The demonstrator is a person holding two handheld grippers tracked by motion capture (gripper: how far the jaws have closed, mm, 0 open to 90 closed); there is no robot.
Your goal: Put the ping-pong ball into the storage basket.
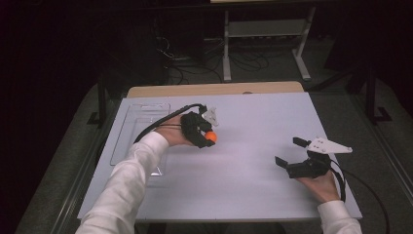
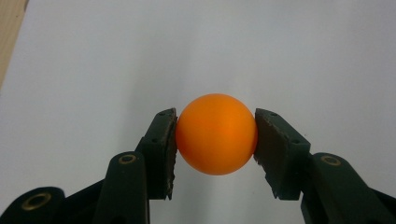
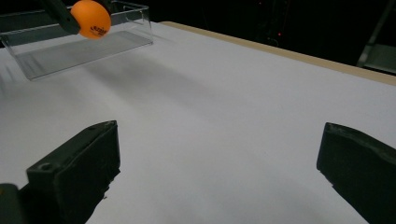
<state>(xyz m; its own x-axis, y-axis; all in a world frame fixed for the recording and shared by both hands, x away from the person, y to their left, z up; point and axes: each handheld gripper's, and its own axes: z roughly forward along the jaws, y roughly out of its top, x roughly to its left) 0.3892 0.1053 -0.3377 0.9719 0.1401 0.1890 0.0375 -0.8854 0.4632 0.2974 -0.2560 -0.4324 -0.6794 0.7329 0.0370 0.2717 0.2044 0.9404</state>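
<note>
Step in hand: carrying the orange ball (image 2: pixel 216 134) in the left gripper (image 1: pixel 210 137), judged to be bound for the clear tray (image 1: pixel 127 130) at the table's left side.
Left gripper: pinching the ball across its middle, one pad on each side; the ball sits at the pad tips, not deep between them.
Ball position: held off the white table (image 1: pixel 253 170), just right of the tray in the high view; in the right gripper view it hangs in front of the tray's near wall.
Right gripper (image 1: pixel 292 153): jaws spread wide, nothing between them, resting low near the table's right edge, well apart from the ball.
Grip advice: a smooth, light ball held at the tips can squirt out; keep pressure even and avoid quick wrist turns.
Path advice: lift enough to clear the tray wall, then bring the ball over the tray floor before lowering.
Release advice: open low inside the tray so the ball does not bounce out.
Risk: clipping the transparent wall, which is hard to see.
</note>
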